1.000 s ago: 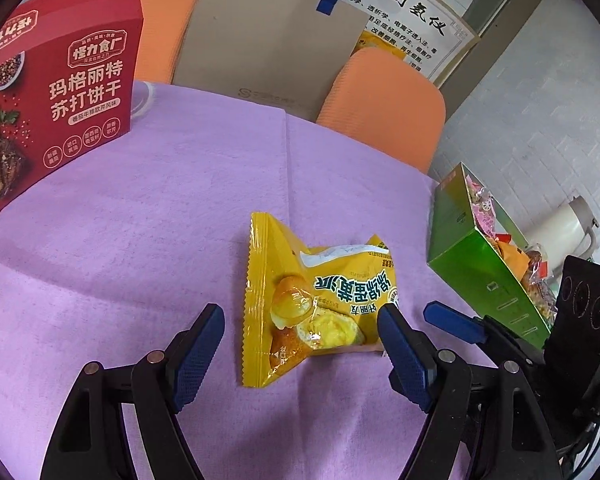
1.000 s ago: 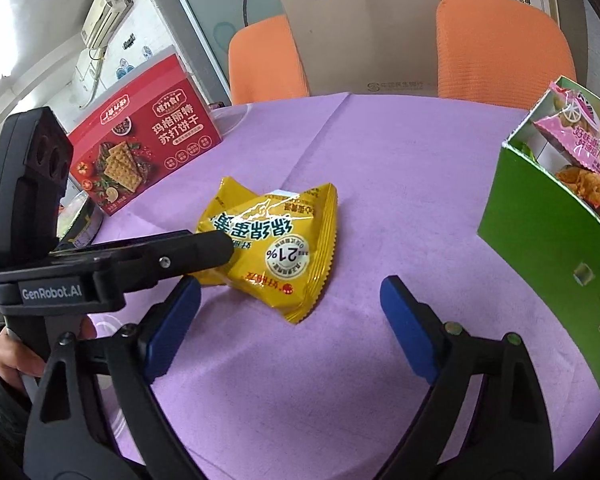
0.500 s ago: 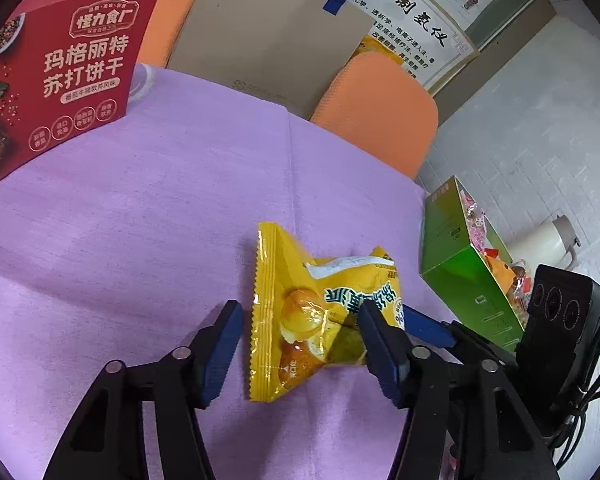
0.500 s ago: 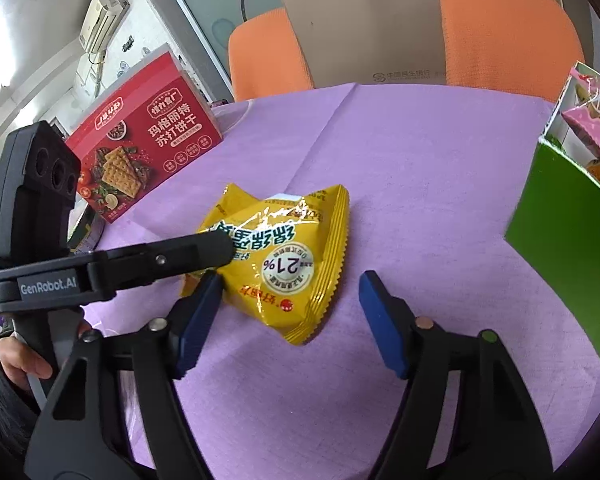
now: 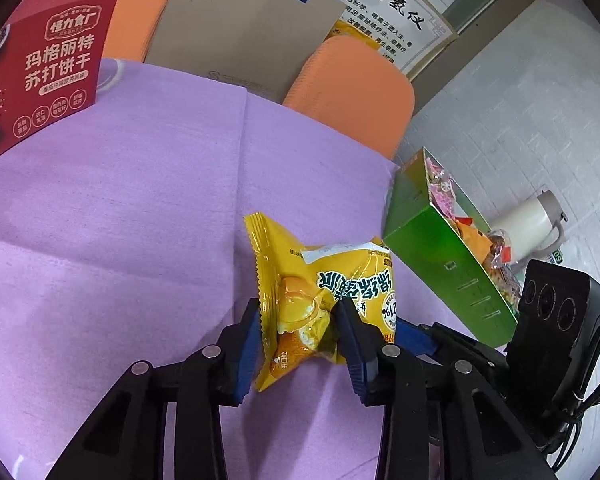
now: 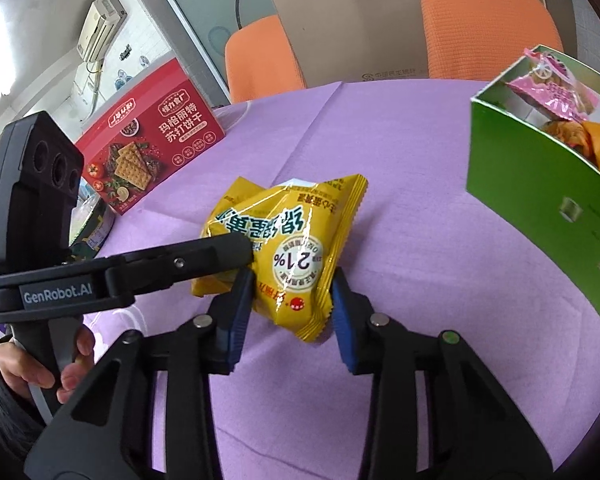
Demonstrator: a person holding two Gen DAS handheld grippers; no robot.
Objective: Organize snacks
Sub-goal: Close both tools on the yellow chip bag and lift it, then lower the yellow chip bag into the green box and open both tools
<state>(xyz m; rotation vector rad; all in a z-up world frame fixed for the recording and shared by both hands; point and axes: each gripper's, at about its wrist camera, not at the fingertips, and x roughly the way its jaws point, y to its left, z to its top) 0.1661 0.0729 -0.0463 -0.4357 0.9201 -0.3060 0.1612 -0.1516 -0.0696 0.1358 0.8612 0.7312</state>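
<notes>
A yellow snack bag (image 5: pixel 340 276) lies bunched on the purple tablecloth (image 5: pixel 140 200). The jaws of my left gripper (image 5: pixel 300 340) are closing, and their blue pads press the bag's near end from both sides. My right gripper (image 6: pixel 290 312) is closing too, with its pads squeezing the same yellow snack bag (image 6: pixel 284 224) at the corner with the round label. In the right wrist view the left gripper's black finger (image 6: pixel 204 256) crosses from the left onto the bag. A green box (image 5: pixel 432 248) holding several snack packets stands to the right, also in the right wrist view (image 6: pixel 532 208).
A red cracker box (image 5: pixel 48 68) stands at the far left, also in the right wrist view (image 6: pixel 148 140). Beyond the table are two orange chairs (image 5: pixel 352 92) and a brown paper bag (image 5: pixel 240 28). A white kettle (image 5: pixel 528 224) sits behind the green box. A person's hand (image 6: pixel 40 368) holds the left gripper's handle.
Both grippers have moved in on the yellow bag and narrowed from wide open until their pads squeeze it. The bag has crumpled and bunched up between them.
</notes>
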